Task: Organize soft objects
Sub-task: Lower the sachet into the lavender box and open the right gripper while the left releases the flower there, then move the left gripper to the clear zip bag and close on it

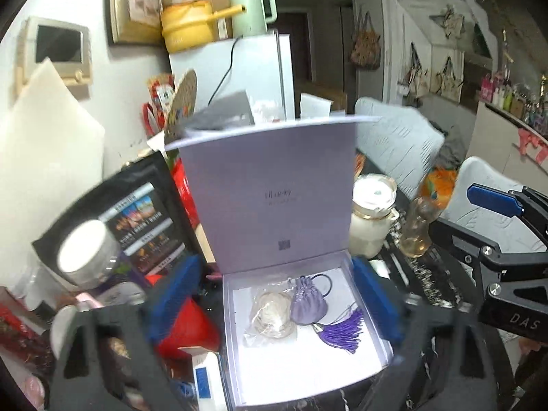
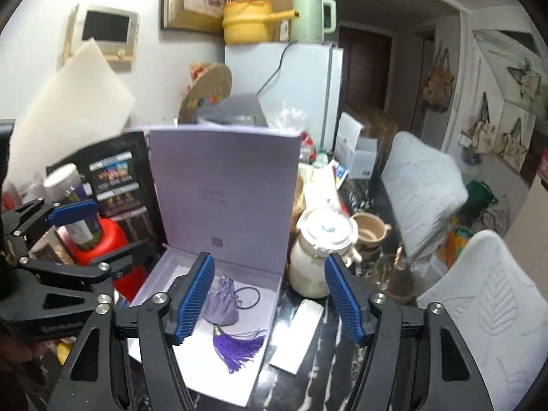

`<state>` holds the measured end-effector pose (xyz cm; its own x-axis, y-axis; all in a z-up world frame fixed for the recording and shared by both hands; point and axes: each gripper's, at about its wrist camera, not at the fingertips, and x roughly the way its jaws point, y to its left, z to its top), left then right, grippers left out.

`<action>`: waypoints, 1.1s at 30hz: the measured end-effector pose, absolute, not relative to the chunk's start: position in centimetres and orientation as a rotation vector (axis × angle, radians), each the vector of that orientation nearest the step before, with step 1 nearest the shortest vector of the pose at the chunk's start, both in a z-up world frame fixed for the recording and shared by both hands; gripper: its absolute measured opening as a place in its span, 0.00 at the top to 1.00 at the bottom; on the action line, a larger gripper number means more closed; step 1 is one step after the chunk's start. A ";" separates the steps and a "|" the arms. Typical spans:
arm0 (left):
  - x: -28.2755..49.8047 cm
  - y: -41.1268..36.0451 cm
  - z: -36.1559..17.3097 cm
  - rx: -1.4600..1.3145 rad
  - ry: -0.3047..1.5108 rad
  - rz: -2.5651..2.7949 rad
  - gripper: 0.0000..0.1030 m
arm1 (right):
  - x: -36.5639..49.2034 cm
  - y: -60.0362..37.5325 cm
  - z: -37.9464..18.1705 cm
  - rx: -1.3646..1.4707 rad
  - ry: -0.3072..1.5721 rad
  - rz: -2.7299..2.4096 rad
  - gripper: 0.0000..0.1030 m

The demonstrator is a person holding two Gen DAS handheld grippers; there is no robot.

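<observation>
A lavender gift box (image 1: 233, 342) (image 2: 150, 284) lies open on the dark marble table, its lid (image 1: 270, 198) (image 2: 222, 188) standing upright at the back. Inside lie a purple drawstring pouch (image 1: 308, 303) (image 2: 222, 304) with a purple tassel (image 1: 342, 334) (image 2: 239, 347), and a clear packet holding a pale round object (image 1: 272, 315). My left gripper (image 1: 277, 303) is open, its blue pads on either side of the box, above it. My right gripper (image 2: 269, 301) is open over the box's right edge; it also shows at the right of the left wrist view (image 1: 496, 202).
A cream lidded jar (image 1: 371, 219) (image 2: 320, 257) and a glass bottle (image 1: 418, 229) stand right of the box. A red container (image 2: 102, 243), a black box (image 1: 137, 226) and a white-capped jar (image 1: 89, 253) crowd the left. A white paper strip (image 2: 298, 332) lies right of the box. White chairs (image 2: 479, 308) stand at the right.
</observation>
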<state>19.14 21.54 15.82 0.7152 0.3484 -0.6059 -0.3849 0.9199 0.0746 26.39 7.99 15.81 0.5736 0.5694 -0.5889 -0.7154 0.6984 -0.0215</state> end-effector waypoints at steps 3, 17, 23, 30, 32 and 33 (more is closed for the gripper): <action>16.9 20.4 17.5 -0.048 0.602 0.407 0.00 | 24.9 6.4 17.3 -0.257 0.537 0.753 0.26; 9.8 14.4 18.9 0.021 0.522 0.328 0.00 | 17.0 -0.7 19.3 -0.248 0.416 0.697 0.04; 7.9 11.6 16.9 0.056 0.523 0.280 0.00 | 14.3 -3.2 17.0 -0.272 0.419 0.666 0.04; 5.6 8.6 14.3 0.083 0.531 0.225 0.00 | 11.4 -6.5 13.2 -0.238 0.463 0.645 0.04; 5.1 7.8 13.3 0.079 0.549 0.200 0.00 | 10.5 -7.4 12.3 -0.245 0.464 0.639 0.04; 4.9 7.5 12.8 0.080 0.554 0.194 0.00 | 10.1 -7.9 11.9 -0.247 0.463 0.629 0.04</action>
<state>4.89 7.45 12.82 0.8327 0.2043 -0.5147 -0.1614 0.9786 0.1274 10.09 -7.91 11.92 0.7118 0.5066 -0.4864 -0.6147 0.7845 -0.0825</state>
